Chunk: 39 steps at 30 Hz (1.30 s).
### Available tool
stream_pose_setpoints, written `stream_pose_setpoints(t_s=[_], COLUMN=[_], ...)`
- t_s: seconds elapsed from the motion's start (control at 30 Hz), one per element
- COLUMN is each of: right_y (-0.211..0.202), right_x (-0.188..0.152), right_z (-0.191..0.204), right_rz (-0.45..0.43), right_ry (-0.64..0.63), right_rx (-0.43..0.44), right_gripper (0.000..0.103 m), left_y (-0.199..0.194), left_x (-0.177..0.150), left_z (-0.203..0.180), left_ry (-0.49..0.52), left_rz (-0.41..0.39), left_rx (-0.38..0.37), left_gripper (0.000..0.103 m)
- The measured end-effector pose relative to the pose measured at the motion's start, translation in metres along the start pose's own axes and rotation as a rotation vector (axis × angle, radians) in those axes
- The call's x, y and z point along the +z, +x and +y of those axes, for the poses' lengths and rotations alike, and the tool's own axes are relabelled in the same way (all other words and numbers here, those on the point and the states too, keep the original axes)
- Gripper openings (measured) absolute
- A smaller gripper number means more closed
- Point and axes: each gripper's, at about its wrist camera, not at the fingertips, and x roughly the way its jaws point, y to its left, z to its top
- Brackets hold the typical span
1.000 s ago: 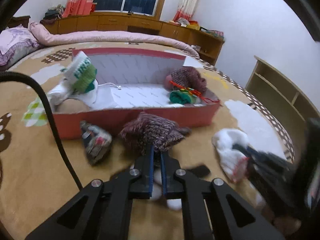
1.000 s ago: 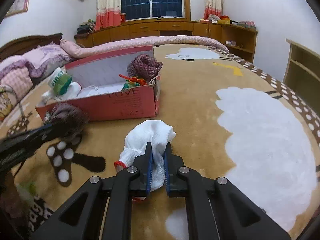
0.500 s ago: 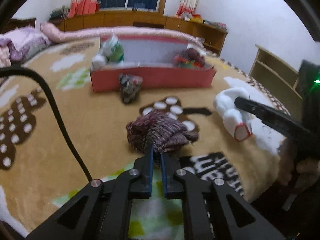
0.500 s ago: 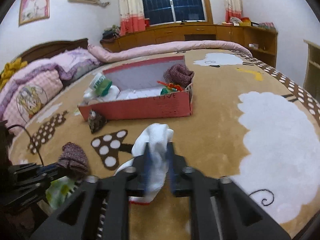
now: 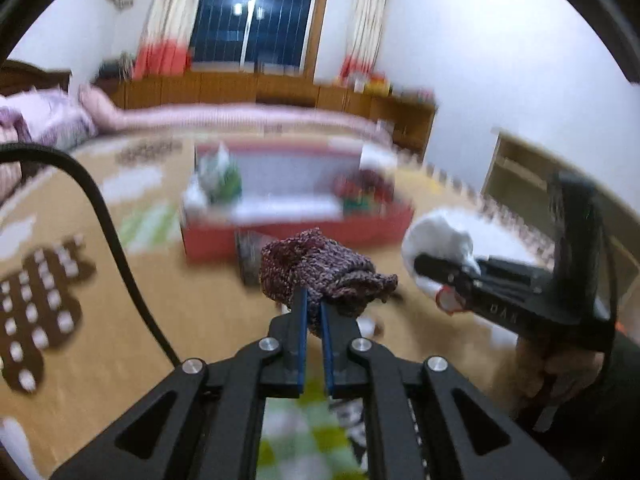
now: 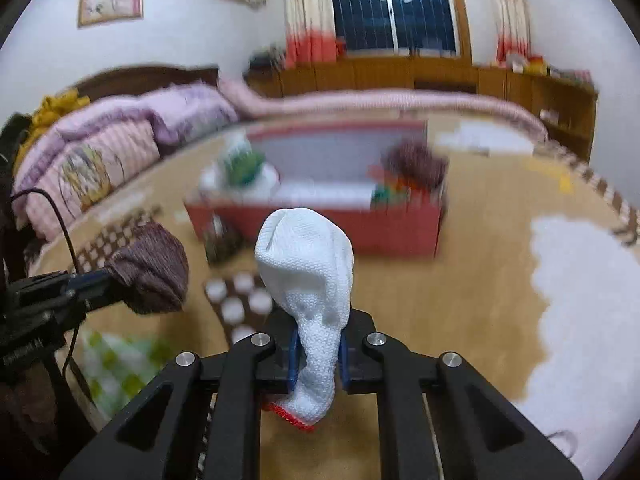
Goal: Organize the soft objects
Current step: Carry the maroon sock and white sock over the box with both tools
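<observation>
My left gripper [image 5: 313, 300] is shut on a purple knitted sock [image 5: 320, 274] and holds it up above the blanket; the sock also shows in the right wrist view [image 6: 150, 268]. My right gripper [image 6: 318, 344] is shut on a white glove [image 6: 310, 280] with a red cuff and holds it raised; the glove also shows in the left wrist view [image 5: 438, 248]. A red box [image 6: 400, 230] lies ahead on the bed, holding a green-and-white item [image 6: 242, 162] at its left end and a purple knit [image 6: 418, 164] at its right end.
A small dark patterned soft item [image 6: 220, 240] lies on the tan blanket [image 6: 460, 292] just before the box's front left corner. Pink pillows [image 6: 100, 164] lie at the left. A wooden cabinet [image 6: 400, 76] runs along the far wall. A black cable [image 5: 112, 236] crosses at the left.
Both grippers have lifted their items off the blanket and pulled back from the box, which now looks farther away. The views are blurred by the motion.
</observation>
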Motion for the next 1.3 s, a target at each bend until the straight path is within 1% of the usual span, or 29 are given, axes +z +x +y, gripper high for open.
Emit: stream_pose_setpoints(t_s=[0.07, 0.13, 0.17, 0.23, 0.27, 0.37, 0.5, 0.63, 0.73, 0.87, 0.97, 1.07, 1.13, 1.2, 1.23, 1.3], right_y=[-0.01, -0.015, -0.016, -0.014, -0.014, -0.011, -0.001, 0.012, 0.024, 0.04, 0.052, 0.065, 0.075, 0.088, 0.099, 0.116], right_x=[0.013, 0.026, 0.032, 0.045, 0.049, 0.058, 0.063, 0.066, 0.072, 0.078, 0.083, 0.086, 0.087, 0.088, 0.089, 0.087], right_z=[-0.005, -0.012, -0.015, -0.023, -0.027, -0.036, -0.042, -0.039, -0.039, -0.042, -0.042, -0.045, -0.046, -0.05, -0.055, -0.066], right_rz=[-0.058, -0.104, -0.118, -0.135, -0.141, -0.141, -0.118, -0.099, -0.091, -0.077, -0.069, -0.051, -0.023, 0.021, 0.065, 0.132], right_ry=[0.022, 0.033, 0.033, 0.039, 0.046, 0.067, 0.055, 0.013, -0.026, -0.045, -0.07, -0.088, -0.092, -0.054, -0.019, 0.041], right_rx=[0.005, -0.013, -0.023, -0.05, -0.057, -0.062, -0.062, -0.064, -0.068, -0.079, -0.08, -0.061, -0.039, 0.01, 0.049, 0.074], right_gripper=[0.015, 0.015, 0.015, 0.015, 0.015, 0.016, 0.016, 0.016, 0.016, 0.016, 0.016, 0.016, 0.016, 0.016, 0.016, 0.016], left_y=[-0.014, -0.022, -0.021, -0.014, -0.007, 0.011, 0.026, 0.031, 0.031, 0.038, 0.052, 0.068, 0.08, 0.097, 0.109, 0.129], left_x=[0.011, 0.024, 0.033, 0.043, 0.048, 0.052, 0.053, 0.06, 0.068, 0.081, 0.092, 0.102, 0.105, 0.106, 0.105, 0.103], left_z=[0.002, 0.005, 0.009, 0.016, 0.021, 0.029, 0.035, 0.041, 0.041, 0.047, 0.053, 0.059, 0.063, 0.063, 0.064, 0.066], left_ry=[-0.001, -0.006, -0.027, -0.069, -0.089, -0.103, -0.086, -0.098, -0.067, -0.042, -0.026, -0.009, 0.003, 0.026, 0.039, 0.047], left_rz=[-0.08, -0.156, -0.172, -0.172, -0.167, -0.129, -0.101, -0.089, -0.108, -0.119, -0.099, -0.077, -0.049, 0.006, 0.046, 0.103], left_rx=[-0.012, 0.003, 0.006, -0.011, -0.008, 0.039, 0.094, 0.071, 0.083, 0.106, 0.109, 0.113, 0.114, 0.108, 0.107, 0.111], left_gripper=[0.006, 0.006, 0.006, 0.006, 0.006, 0.006, 0.006, 0.006, 0.006, 0.006, 0.006, 0.006, 0.006, 0.006, 0.006, 0.007])
